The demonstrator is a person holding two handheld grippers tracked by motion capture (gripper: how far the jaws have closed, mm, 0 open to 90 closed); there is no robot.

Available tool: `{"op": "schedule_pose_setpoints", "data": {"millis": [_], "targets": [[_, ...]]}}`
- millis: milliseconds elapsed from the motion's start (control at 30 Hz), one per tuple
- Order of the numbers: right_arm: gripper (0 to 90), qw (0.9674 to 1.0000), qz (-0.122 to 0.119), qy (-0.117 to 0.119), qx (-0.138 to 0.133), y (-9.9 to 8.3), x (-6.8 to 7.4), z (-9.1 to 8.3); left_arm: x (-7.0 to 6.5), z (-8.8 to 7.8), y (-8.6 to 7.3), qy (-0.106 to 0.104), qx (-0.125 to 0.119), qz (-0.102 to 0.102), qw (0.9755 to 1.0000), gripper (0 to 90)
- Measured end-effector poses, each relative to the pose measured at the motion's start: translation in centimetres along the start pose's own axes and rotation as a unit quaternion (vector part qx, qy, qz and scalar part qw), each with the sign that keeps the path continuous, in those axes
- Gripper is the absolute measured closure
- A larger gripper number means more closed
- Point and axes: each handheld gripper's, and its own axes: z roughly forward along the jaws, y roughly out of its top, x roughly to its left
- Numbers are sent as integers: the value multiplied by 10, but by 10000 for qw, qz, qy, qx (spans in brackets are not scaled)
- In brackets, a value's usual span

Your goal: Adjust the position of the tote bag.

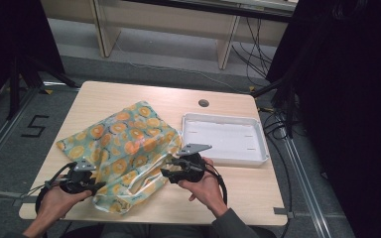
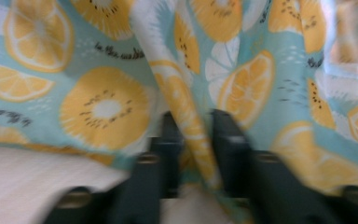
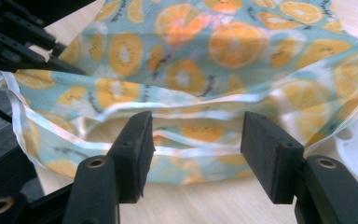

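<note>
A cloth bag [image 1: 121, 148] printed with orange and kiwi slices on teal lies across the left half of the table, its white-hemmed mouth toward the person. At the bag's near left corner, my left gripper [image 1: 96, 187] is shut on it. The left gripper view shows the left gripper's [image 2: 195, 135] jaws pinching a fold of the bag's [image 2: 105, 105] hem. At the near right side of the mouth, my right gripper [image 1: 166, 171] is open. In the right gripper view the right gripper's [image 3: 196, 135] jaws stand wide apart just short of the bag's [image 3: 191, 60] gaping edge, holding nothing.
A white shallow tray [image 1: 223, 117] sits on the right part of the wooden table [image 1: 129, 96], close beside the right hand. A round cable hole [image 1: 203, 103] lies behind it. Desk legs and cables stand on the floor beyond the table.
</note>
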Motion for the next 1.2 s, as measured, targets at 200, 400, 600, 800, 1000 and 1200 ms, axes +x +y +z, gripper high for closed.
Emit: {"op": "schedule_pose_setpoints", "data": {"millis": [200,400,600,800,1000,1200], "targets": [[457,9994,-9,-278,-219,6,-13,-5,28,-14,-1,256,223,185,9993,887],[437,9973,174,-672,-248,14,-35,0,51,-16,-3,446,347,233,9981,885],[409,9970,165,-724,227,14,-39,25,65,-15,-4,498,343,150,9981,879],[418,9926,105,-755,942,8,-33,44,75,-15,-5,567,320,-28,9979,870],[538,9904,-8,-607,1244,1,-27,54,85,-11,-1,595,264,-75,9978,867],[793,9867,-285,-256,1578,-5,-19,61,88,-2,7,617,228,-150,9977,868]]}}
